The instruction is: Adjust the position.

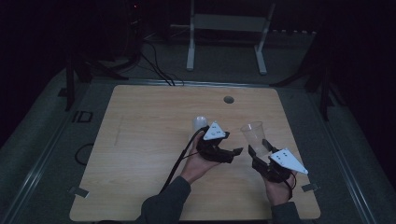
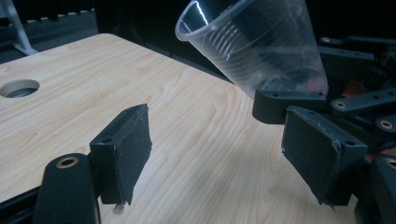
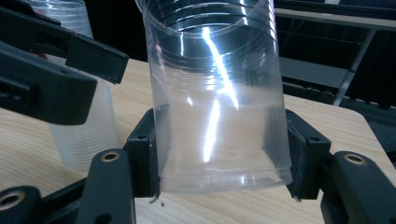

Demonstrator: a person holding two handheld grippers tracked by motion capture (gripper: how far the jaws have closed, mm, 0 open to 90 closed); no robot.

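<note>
My right gripper (image 1: 259, 147) is shut on the lower part of a clear plastic cup (image 1: 253, 134), mouth up, at the right middle of the wooden table (image 1: 140, 140). In the right gripper view the cup (image 3: 215, 93) sits between both pads (image 3: 144, 154). My left gripper (image 1: 235, 154) stands open just left of it, jaws toward the cup. In the left gripper view its pads (image 2: 126, 154) are wide apart with nothing between them, and the cup (image 2: 252, 46) leans beyond them. A stack of clear cups (image 1: 200, 123) stands behind the left gripper.
The stack of ribbed cups (image 3: 84, 126) rests on the table, partly behind the left gripper's jaws. A round cable hole (image 1: 228, 99) lies near the table's far edge. A white metal frame (image 1: 226, 28) stands on the floor beyond the table. The room is dim.
</note>
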